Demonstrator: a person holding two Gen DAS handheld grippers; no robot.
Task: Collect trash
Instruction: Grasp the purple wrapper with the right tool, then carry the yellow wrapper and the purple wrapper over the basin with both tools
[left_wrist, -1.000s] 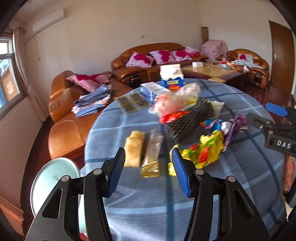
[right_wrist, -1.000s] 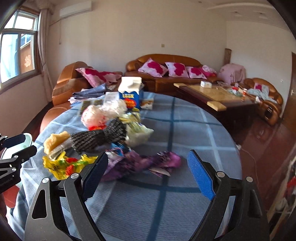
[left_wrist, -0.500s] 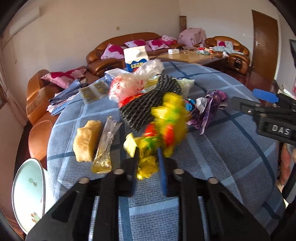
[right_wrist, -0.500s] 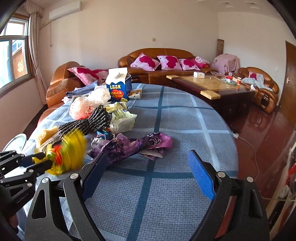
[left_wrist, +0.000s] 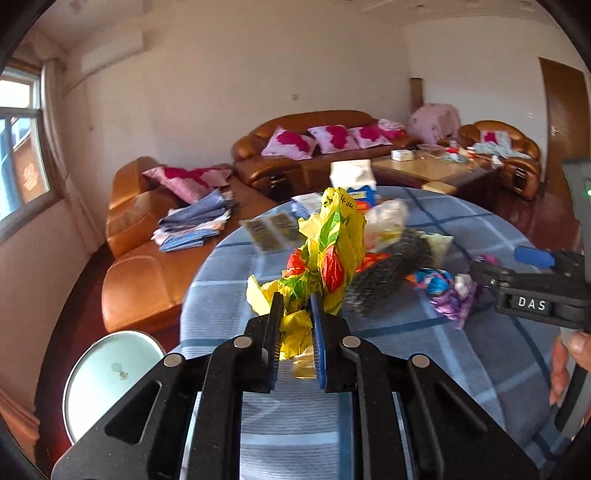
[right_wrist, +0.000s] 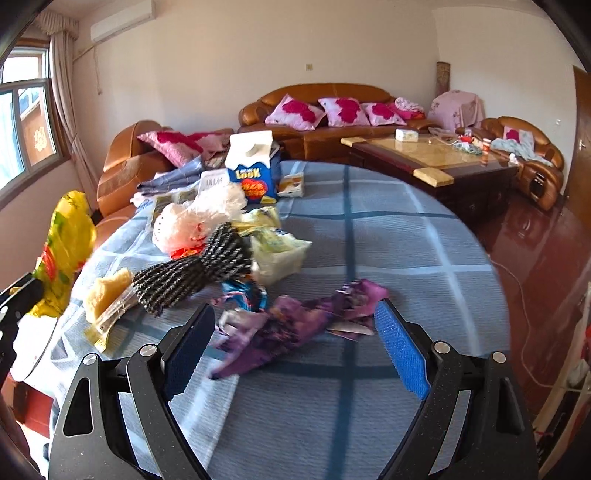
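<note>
My left gripper (left_wrist: 297, 301) is shut on a crumpled yellow wrapper (left_wrist: 332, 240) with red and green print, which it holds up above the table. That wrapper also shows at the left edge of the right wrist view (right_wrist: 66, 236). My right gripper (right_wrist: 294, 310) stands open low over the blue checked tablecloth (right_wrist: 369, 240). A crumpled purple wrapper (right_wrist: 288, 328) lies on the cloth between its fingers, untouched. More trash is piled behind: a blue foil wrapper (right_wrist: 243, 295), a white plastic bag (right_wrist: 192, 218) and a pale clear bag (right_wrist: 280, 251).
A black-and-white striped knit (right_wrist: 199, 266), a yellowish sponge-like lump (right_wrist: 107, 288) and a clear packet (right_wrist: 110, 317) lie at the left. A blue milk carton (right_wrist: 251, 170) stands at the back. A pale round basin (left_wrist: 107, 376) sits below the table's left edge. Sofas and a coffee table stand beyond.
The left gripper shut on the yellow wrapper and lifted it off the table. The right gripper stayed open and came closer to the purple wrapper.
</note>
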